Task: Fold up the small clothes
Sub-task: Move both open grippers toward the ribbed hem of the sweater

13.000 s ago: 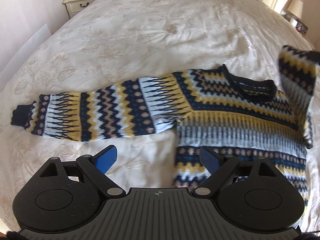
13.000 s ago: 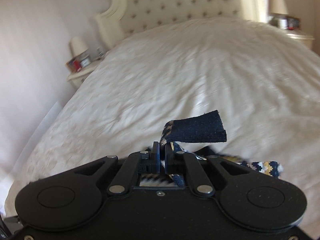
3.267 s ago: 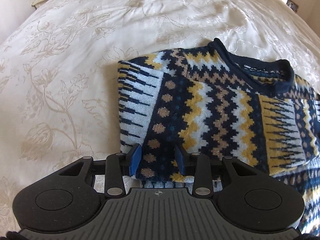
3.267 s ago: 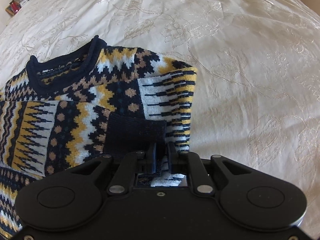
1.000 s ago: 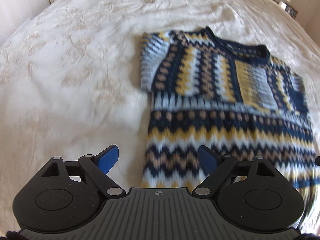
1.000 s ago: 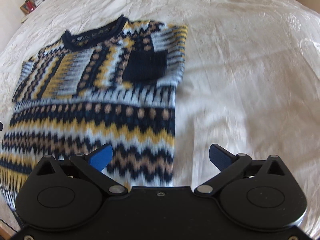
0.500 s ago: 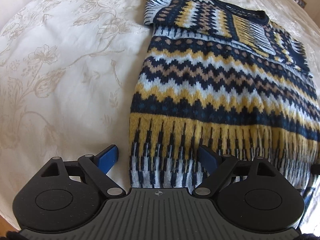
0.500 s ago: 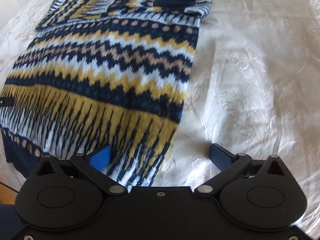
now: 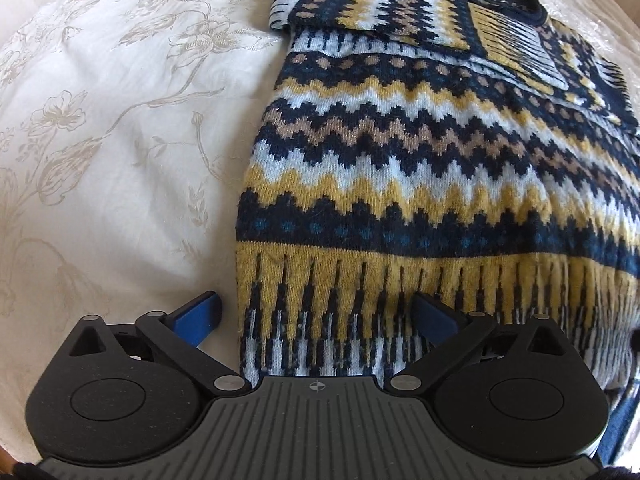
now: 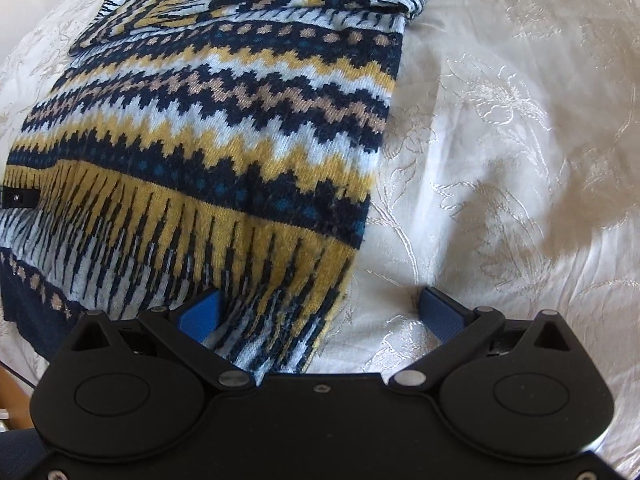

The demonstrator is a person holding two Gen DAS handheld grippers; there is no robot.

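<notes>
A knitted sweater [image 9: 420, 168] in navy, yellow, tan and pale blue zigzags lies flat on the bed, with both sleeves folded across its chest. It also shows in the right wrist view [image 10: 208, 136]. My left gripper [image 9: 316, 314] is open, low over the sweater's bottom left corner, its blue fingers either side of that edge. My right gripper [image 10: 320, 310] is open over the bottom right corner, its left finger on the knit and its right finger over the bedspread. Neither holds anything. The hem is partly hidden under the gripper bodies.
The cream floral bedspread [image 9: 100, 140] stretches left of the sweater, and it also shows to the right in the right wrist view [image 10: 520, 140]. The bed's near edge and a strip of wooden floor [image 10: 10, 392] show at the lower left.
Both grippers have drawn back from the folded sleeves down the sweater to its bottom corners, and dropped closer to the knit. Both stay open.
</notes>
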